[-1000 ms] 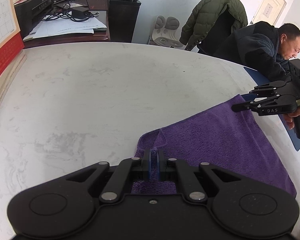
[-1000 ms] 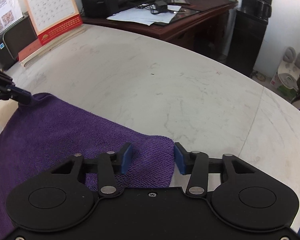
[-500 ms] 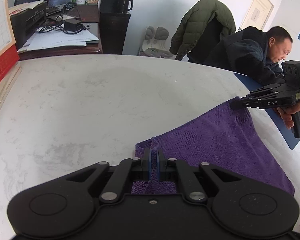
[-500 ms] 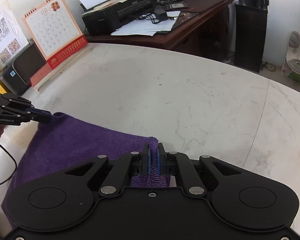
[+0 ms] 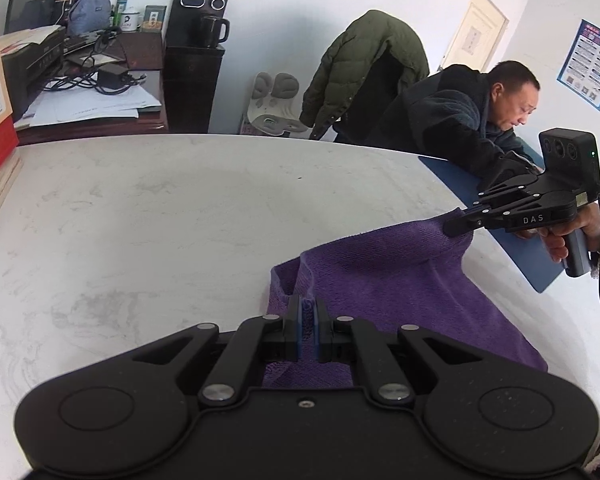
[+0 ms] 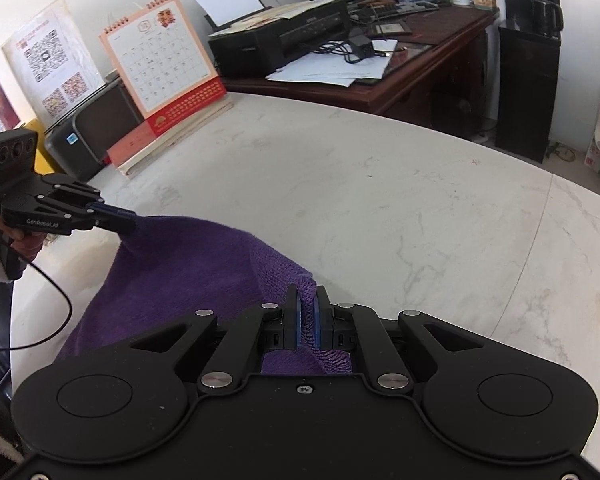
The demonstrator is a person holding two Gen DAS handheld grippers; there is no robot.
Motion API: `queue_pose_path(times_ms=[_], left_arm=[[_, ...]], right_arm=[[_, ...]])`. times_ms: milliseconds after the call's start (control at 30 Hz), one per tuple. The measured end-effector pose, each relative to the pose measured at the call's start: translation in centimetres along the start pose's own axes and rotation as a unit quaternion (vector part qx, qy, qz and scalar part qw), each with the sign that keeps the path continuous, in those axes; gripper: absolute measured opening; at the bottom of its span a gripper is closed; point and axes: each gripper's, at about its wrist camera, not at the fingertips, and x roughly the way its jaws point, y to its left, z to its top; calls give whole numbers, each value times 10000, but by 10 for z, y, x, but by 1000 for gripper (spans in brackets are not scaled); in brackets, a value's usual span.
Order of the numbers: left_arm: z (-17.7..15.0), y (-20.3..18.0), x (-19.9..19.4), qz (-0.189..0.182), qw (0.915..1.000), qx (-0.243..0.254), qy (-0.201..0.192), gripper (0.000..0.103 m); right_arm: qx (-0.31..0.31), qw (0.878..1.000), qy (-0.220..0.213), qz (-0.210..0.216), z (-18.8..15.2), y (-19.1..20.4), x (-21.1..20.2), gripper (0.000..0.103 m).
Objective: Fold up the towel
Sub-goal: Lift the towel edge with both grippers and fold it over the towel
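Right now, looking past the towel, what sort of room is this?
Most likely a small office. A printer sits on a wooden desk with loose papers and cables, a desk calendar stands at the edge of the marble table, and a jacket hangs over a chair.

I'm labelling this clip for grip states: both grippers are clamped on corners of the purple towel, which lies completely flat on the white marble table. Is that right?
Not quite. Both the left gripper and the right gripper are shut on corners of the purple terry towel, but it does not lie flat: the left wrist view shows the held corners raised off the white marble table, with the cloth hanging down from them.
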Motion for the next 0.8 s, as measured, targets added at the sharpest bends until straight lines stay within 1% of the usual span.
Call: queue_pose_path(times_ms=[200, 367, 567, 800], left_arm=[[-12, -11, -13, -207, 9998, -33, 14, 5], [-26, -18, -26, -380, 9992, -94, 108, 5], [-40, -27, -38, -273, 9990, -104, 348, 5], [-52, -41, -50, -106, 9988, -189, 446, 5]], right_arm=[[-125, 9998, 19, 162, -10, 15, -15, 5], [-178, 9993, 64, 311, -20, 27, -27, 5], [-136, 9988, 172, 428, -36, 37, -42, 5], [-110, 9977, 347, 570, -59, 53, -53, 5]])
